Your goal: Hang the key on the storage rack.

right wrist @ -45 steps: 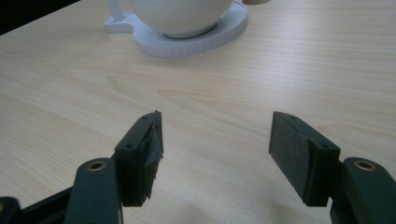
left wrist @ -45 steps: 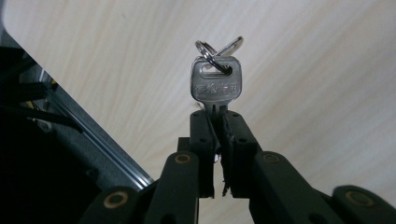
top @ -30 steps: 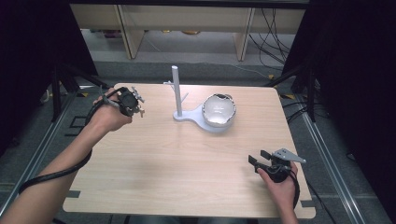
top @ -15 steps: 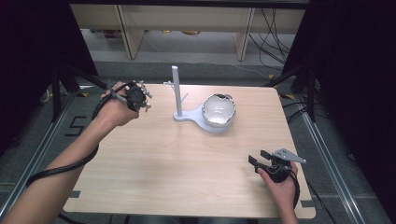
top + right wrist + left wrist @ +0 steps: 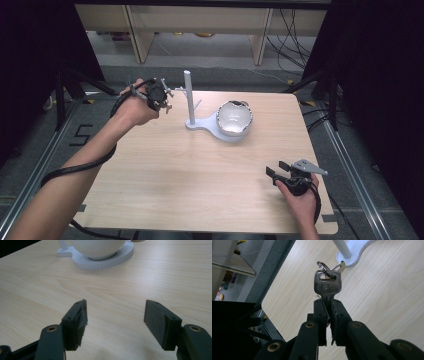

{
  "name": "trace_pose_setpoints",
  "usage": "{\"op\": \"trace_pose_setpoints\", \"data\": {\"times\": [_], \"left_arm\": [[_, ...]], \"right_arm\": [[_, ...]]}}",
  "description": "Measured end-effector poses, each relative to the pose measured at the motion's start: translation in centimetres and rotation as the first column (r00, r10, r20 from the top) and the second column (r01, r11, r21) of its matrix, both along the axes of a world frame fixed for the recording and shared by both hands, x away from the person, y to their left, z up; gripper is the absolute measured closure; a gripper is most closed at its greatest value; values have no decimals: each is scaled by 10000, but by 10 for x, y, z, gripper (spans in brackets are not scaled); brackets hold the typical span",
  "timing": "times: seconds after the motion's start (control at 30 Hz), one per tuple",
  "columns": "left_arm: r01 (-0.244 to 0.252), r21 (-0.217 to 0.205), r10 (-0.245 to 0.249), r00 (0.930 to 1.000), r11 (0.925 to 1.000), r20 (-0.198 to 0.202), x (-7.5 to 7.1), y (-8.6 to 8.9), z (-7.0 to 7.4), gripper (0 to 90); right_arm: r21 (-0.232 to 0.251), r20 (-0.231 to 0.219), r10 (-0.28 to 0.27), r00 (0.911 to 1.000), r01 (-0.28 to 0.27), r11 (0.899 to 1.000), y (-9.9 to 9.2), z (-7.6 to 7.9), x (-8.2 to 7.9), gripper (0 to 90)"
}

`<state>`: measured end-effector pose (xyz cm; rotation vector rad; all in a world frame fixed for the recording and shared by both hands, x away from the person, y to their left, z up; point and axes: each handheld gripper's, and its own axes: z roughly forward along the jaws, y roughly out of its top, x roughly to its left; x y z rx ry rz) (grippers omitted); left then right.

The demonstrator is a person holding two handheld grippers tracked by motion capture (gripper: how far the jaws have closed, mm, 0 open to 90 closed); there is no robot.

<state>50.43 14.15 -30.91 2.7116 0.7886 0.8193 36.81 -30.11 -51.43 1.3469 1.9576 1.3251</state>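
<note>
Right gripper (image 5: 276, 171) rests near the table's (image 5: 200, 175) front edge, its 2 jaws spread wide apart. Beyond it, a white bowl (image 5: 233, 118) sits on a stand (image 5: 192, 107). Left gripper (image 5: 327, 312) is clamped on a key (image 5: 327, 285) with ring, just beside the stand's post.

Table (image 5: 165, 190) front lies open; white stand (image 5: 190, 100) and bowl (image 5: 233, 117) block the rear

A bowl (image 5: 234, 118) sits on a stand base (image 5: 212, 128) toward the table's (image 5: 175, 190) far edge, its post (image 5: 189, 97) left; possibly touching nothing else.
</note>
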Motion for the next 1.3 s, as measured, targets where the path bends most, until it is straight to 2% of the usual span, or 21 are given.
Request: {"op": "trace_pose_setpoints", "data": {"times": [0.03,0.17,0.23,0.3,0.37,0.4,0.43,0.47,0.6,0.63,0.7,0.87,0.97,1.23,1.3], "left_arm": [[22,-37,-22,10000,10000,5,2,-1,1,832],[-1,-194,1,10000,9998,22,10,-6,7,832],[47,-264,-47,10000,9996,13,14,-8,9,831],[41,-377,-42,10000,9993,-8,17,-10,10,831],[97,-477,-101,9999,9988,-76,19,-14,9,831],[235,-329,-236,9997,9992,-11,20,-16,9,831],[194,-393,-195,9998,9990,-30,20,-18,8,831],[316,-338,-318,9995,9989,-49,23,-20,8,831],[234,-385,-235,9997,9990,-28,29,-23,8,831],[218,-407,-219,9998,9989,-24,31,-23,9,831],[119,-580,-119,9999,9982,3,35,-23,9,831],[-12,-604,7,10000,9982,-80,39,-20,11,831],[-172,-759,163,9998,9970,-131,42,-17,11,831],[-433,-1126,405,9988,9927,-272,45,-13,11,831],[-395,-1036,367,9989,9938,-289,46,-12,11,831]], "right_arm": [[176,-246,-122,9996,127,9998,2,0,-1,361],[436,-334,-53,9994,68,9990,2,1,-2,361],[13,-5,-15,10000,15,10000,0,-1,1,361],[133,-218,71,9997,-68,9999,0,0,0,362],[114,-223,58,9997,-55,9999,0,0,1,361],[102,-269,-21,9996,23,9999,0,0,1,361],[356,-221,139,9997,-131,9993,-1,0,1,360],[321,-156,122,9998,-117,9994,-1,0,1,360],[272,-67,134,9999,-132,9995,-2,-1,1,360],[345,-194,130,9997,-123,9993,-1,0,1,360],[334,-188,108,9998,-101,9994,-1,0,1,360],[304,-178,105,9998,-99,9995,-1,0,1,360],[320,-149,90,9998,-85,9995,-1,0,1,360],[220,-267,122,9996,-116,9997,-1,0,1,360],[206,-265,135,9996,-129,9997,-1,0,1,360]]}}
